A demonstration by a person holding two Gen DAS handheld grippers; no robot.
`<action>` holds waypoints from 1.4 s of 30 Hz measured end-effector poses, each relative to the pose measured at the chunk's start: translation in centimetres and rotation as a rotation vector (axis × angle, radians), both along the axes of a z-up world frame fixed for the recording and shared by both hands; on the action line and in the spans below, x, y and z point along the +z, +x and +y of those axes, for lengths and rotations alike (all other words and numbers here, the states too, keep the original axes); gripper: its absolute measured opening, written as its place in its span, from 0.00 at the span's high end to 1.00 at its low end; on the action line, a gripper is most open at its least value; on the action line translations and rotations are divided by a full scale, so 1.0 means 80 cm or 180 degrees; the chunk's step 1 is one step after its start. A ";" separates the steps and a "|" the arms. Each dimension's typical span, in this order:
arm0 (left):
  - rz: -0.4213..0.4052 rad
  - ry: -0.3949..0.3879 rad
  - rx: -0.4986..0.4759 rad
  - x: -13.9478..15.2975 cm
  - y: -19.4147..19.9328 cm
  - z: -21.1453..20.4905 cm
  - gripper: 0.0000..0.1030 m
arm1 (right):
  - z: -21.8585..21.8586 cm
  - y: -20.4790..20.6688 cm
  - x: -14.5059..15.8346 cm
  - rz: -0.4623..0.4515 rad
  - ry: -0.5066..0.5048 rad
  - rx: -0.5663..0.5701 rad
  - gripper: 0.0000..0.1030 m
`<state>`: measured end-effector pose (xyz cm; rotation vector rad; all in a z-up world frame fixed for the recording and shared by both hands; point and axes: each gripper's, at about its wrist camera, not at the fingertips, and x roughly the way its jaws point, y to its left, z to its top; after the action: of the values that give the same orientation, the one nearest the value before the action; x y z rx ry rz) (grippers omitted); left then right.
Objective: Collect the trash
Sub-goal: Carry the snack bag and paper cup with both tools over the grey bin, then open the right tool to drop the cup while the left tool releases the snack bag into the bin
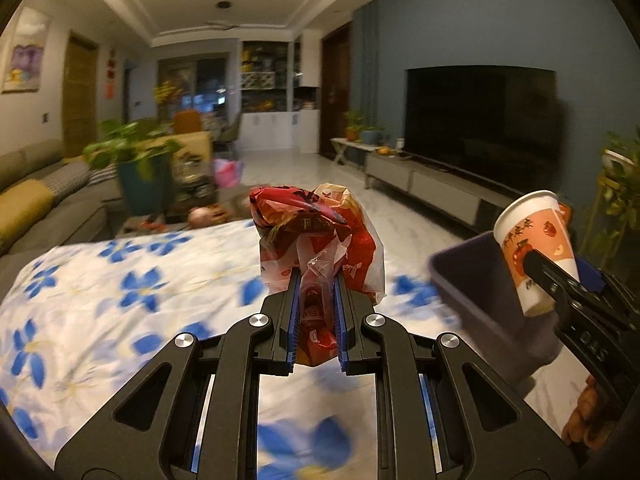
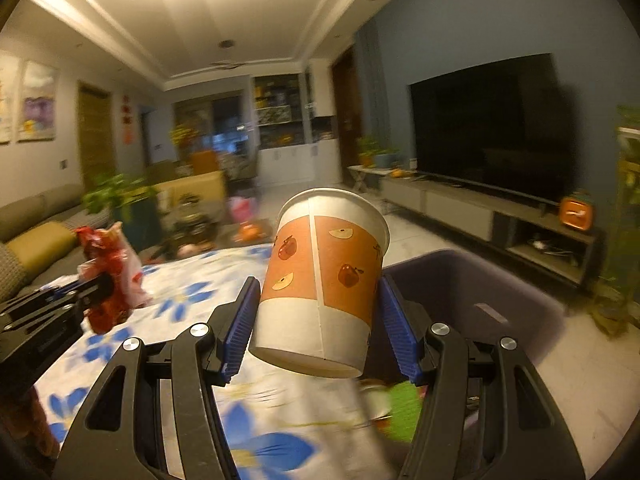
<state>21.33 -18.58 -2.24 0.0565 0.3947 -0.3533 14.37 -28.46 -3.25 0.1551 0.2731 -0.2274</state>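
Note:
My left gripper is shut on a crumpled red and white plastic wrapper, held above the flowered tablecloth. My right gripper is shut on a white paper cup with an orange apple-print band, held upright and slightly tilted beside a dark purple bin. In the left wrist view the cup and the bin are at the right. In the right wrist view the wrapper shows at the left in the other gripper.
A blue-flowered white cloth covers the table. Green and other scraps lie near the bin's base. A potted plant and a sofa stand at the left, a TV and low cabinet at the right.

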 end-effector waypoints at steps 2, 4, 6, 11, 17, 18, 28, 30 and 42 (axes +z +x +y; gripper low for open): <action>-0.0041 0.0005 -0.0152 0.001 0.001 -0.029 0.86 | -0.023 -0.002 -0.002 -0.0010 0.0049 -0.0134 0.43; -0.0036 -0.0004 -0.0317 0.000 0.002 -0.059 0.86 | -0.045 -0.005 -0.003 -0.0025 0.0094 -0.0254 0.43; -0.0055 0.0010 -0.0436 -0.001 0.003 -0.084 0.86 | -0.065 -0.008 -0.005 -0.0033 0.0136 -0.0362 0.43; -0.0035 -0.0028 -0.0710 -0.005 0.012 -0.138 0.86 | -0.096 -0.007 -0.011 -0.0026 0.0182 -0.0484 0.42; -0.0067 -0.0010 -0.0928 -0.011 0.020 -0.178 0.86 | -0.118 -0.003 -0.022 0.0017 0.0199 -0.0547 0.42; -0.0072 -0.0006 -0.0945 -0.013 0.023 -0.181 0.86 | -0.123 -0.002 -0.024 0.0022 0.0203 -0.0564 0.42; 0.0071 -0.0077 -0.1116 -0.029 0.045 -0.201 0.85 | -0.131 0.003 -0.031 0.0056 0.0225 -0.0583 0.42; 0.0098 -0.0112 -0.1168 -0.031 0.050 -0.201 0.84 | -0.130 0.005 -0.031 0.0055 0.0226 -0.0589 0.41; 0.0166 -0.0074 -0.1315 -0.050 0.058 -0.215 0.79 | -0.154 -0.008 -0.031 -0.0021 0.0267 -0.0826 0.27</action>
<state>25.96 -35.76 -6.25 0.1069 0.4300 -0.7680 13.70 -40.75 -5.72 0.2747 0.2558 -0.4731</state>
